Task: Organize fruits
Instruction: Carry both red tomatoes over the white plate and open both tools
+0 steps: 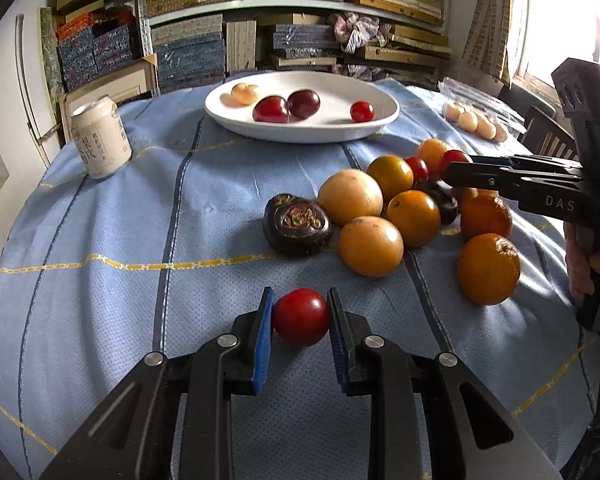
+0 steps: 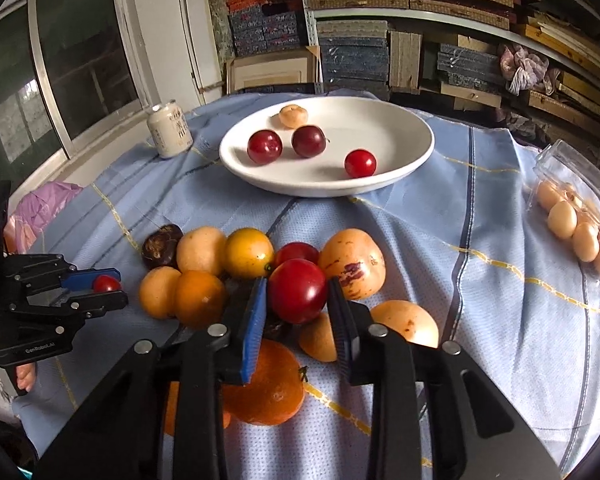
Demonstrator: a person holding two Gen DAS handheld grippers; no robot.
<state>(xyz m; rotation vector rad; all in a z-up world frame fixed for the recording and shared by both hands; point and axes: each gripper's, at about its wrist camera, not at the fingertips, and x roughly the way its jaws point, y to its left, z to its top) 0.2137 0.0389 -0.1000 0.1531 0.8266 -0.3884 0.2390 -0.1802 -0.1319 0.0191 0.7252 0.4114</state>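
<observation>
Red cherry tomato (image 1: 300, 316) clenched between left gripper (image 1: 300, 314) fingers; right gripper (image 2: 298, 292) fingers grasp red plum (image 2: 298, 290).

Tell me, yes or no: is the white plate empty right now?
No. The white plate holds four fruits: two dark red plums, a small red tomato and a pale fruit near its far rim.

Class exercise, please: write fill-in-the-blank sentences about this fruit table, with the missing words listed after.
1. The white plate holds ____ pieces of fruit.
2. The left gripper is shut on a ____ fruit.
3. The can stands ____ on the cloth.
4. The right gripper grips a red fruit at the ____.

Missing words: four; red; upright; pile
</observation>
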